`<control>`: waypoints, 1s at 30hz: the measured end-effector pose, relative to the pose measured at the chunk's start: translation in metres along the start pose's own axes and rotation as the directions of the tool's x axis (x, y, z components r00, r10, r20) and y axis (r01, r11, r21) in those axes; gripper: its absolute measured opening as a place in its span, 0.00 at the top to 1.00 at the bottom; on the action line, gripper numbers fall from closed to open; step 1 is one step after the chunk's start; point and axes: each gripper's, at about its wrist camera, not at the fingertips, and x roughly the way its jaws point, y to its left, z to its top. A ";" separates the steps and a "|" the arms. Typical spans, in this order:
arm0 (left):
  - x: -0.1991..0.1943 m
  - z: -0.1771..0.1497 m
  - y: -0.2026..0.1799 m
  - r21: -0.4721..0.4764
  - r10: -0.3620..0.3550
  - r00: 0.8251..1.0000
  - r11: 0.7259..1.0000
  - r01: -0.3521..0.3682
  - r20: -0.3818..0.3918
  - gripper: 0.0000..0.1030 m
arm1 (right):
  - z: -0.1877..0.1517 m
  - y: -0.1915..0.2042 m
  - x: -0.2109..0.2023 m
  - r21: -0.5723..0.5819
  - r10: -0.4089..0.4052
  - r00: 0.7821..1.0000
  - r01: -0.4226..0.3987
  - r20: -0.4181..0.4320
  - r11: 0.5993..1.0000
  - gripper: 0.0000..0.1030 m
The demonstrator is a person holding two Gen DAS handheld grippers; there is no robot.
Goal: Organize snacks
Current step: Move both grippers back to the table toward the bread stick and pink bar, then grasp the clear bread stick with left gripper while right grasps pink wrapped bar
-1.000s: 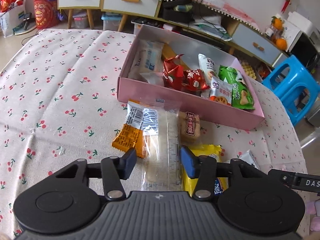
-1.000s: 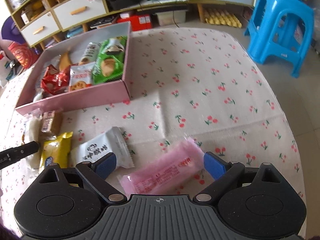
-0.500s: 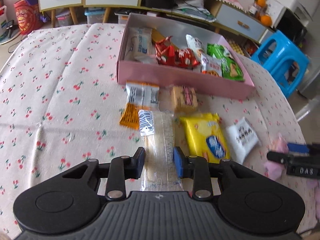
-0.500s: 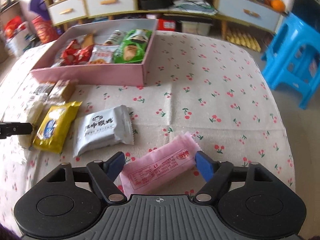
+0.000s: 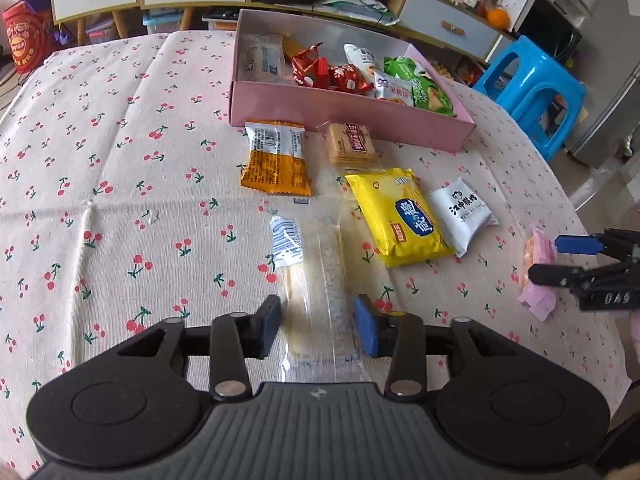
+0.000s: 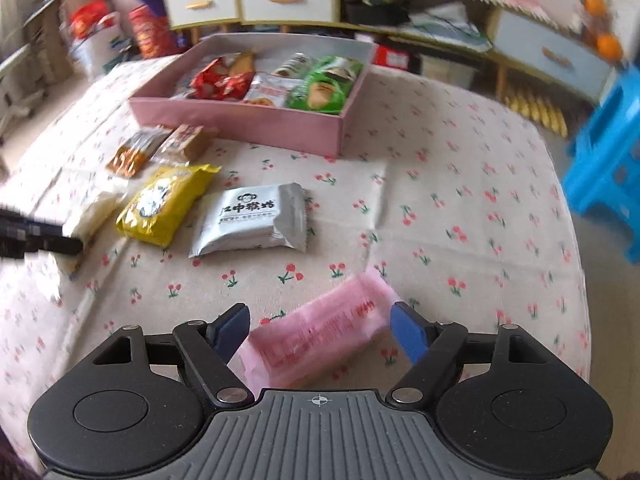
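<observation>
The left gripper (image 5: 318, 326) has its two fingers on either side of the clear wrapped snack (image 5: 316, 280), and the jaws are opening, so the fingers sit just beside the wrapper and I do not think they are pinching it now. The right gripper (image 6: 320, 332) is spread around the pink packet (image 6: 320, 332), and its jaws are opening a little too; the pink packet lies between them and does not look squeezed. The pink box (image 5: 348, 110) is the big thing to steer by. It sits at the far side of the cherry tablecloth (image 5: 120, 160) and already has snacks inside. The clear snack lies well in front of the box, and the pink packet lies in front of it too, off to the right. Between them and the box lie the yellow bag (image 5: 400, 216), the white packet (image 5: 464, 212), the orange packet (image 5: 276, 156) and the small brown biscuit (image 5: 350, 144). To do this step well, I would close each gripper softly on the middle of its snack, lift it high over the other snacks, and drop it in a bare spot in the box. The clear wrapper looks slippery, so squeeze enough, but do not crush it.
</observation>
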 end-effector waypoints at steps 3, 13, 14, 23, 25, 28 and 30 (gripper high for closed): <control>0.001 -0.001 -0.004 0.006 0.006 1.000 1.000 -0.006 0.004 0.54 | 0.000 -0.010 -0.001 0.098 0.015 1.000 -0.013 -0.021 0.995 0.22; 0.006 -0.003 -0.013 0.039 0.039 0.999 0.998 -0.040 0.020 0.51 | -0.003 -0.017 0.009 0.233 0.047 0.994 -0.024 -0.095 0.972 0.22; 0.006 -0.003 -0.014 0.044 0.043 0.999 0.998 -0.044 0.021 0.51 | -0.002 -0.016 0.008 0.226 0.044 0.995 -0.022 -0.091 0.974 0.22; 0.008 -0.004 -0.017 0.058 0.068 0.997 0.996 -0.071 0.044 0.54 | 0.002 0.003 0.020 0.114 0.008 0.999 -0.003 -0.041 0.994 0.64; 0.008 -0.004 -0.017 0.057 0.081 0.995 0.995 -0.084 0.051 0.59 | 0.004 0.005 0.020 0.103 0.017 0.999 -0.014 -0.027 0.995 0.70; 0.007 -0.003 -0.014 0.041 0.088 0.995 0.995 -0.091 0.055 0.63 | 0.005 0.005 0.020 0.108 0.031 0.999 -0.028 -0.026 0.994 0.69; 0.006 -0.003 -0.011 0.026 0.087 0.995 0.996 -0.088 0.055 0.67 | 0.005 0.005 0.019 0.105 0.039 0.999 -0.035 -0.037 0.994 0.67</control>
